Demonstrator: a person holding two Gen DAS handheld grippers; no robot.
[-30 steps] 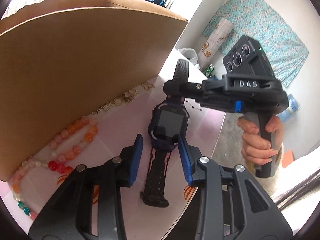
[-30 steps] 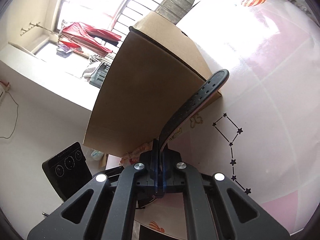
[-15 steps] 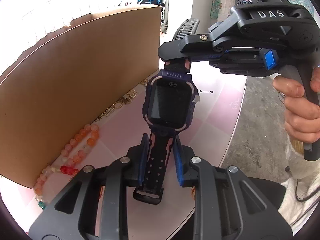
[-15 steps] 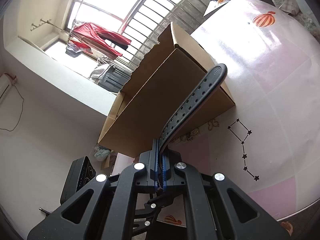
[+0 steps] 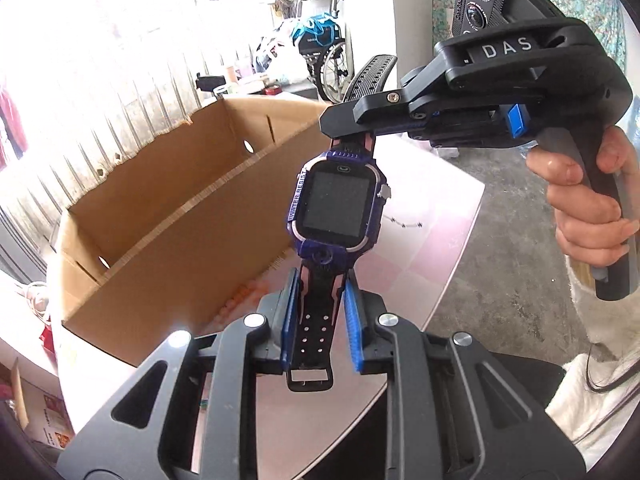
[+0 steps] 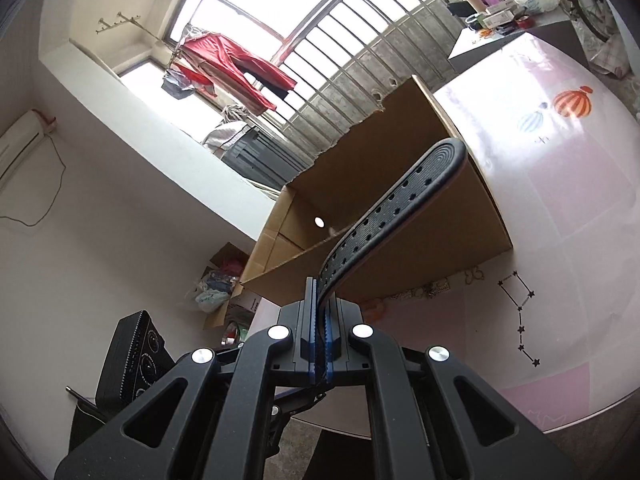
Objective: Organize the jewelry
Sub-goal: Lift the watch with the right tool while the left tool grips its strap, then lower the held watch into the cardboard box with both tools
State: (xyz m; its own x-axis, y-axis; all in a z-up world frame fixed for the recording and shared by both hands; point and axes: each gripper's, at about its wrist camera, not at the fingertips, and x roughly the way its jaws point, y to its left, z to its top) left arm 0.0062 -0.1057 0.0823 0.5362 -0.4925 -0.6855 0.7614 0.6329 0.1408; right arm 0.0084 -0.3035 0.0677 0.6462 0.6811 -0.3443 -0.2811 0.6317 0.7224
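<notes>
A dark blue smartwatch (image 5: 336,208) hangs in the air above the pink table (image 5: 424,248), its screen facing the left wrist camera. My left gripper (image 5: 322,280) is shut on its lower strap, blue pads against both strap edges, with the buckle just below. My right gripper (image 5: 346,122), held by a hand (image 5: 580,208), is shut on the upper strap from the right. In the right wrist view the perforated strap (image 6: 400,204) curves up out of the right gripper (image 6: 318,286). Behind the watch stands an open cardboard box (image 5: 160,216).
Orange beads (image 5: 240,300) peek out at the foot of the box. Small gold pieces (image 6: 424,290) lie along the box (image 6: 400,152) on the table (image 6: 560,200). The table edge and grey floor (image 5: 512,280) are to the right. A barred window is behind the box.
My left jaws closed onto the lower strap. Both grippers rose and the watch came up off the table. The inside of the box came into view.
</notes>
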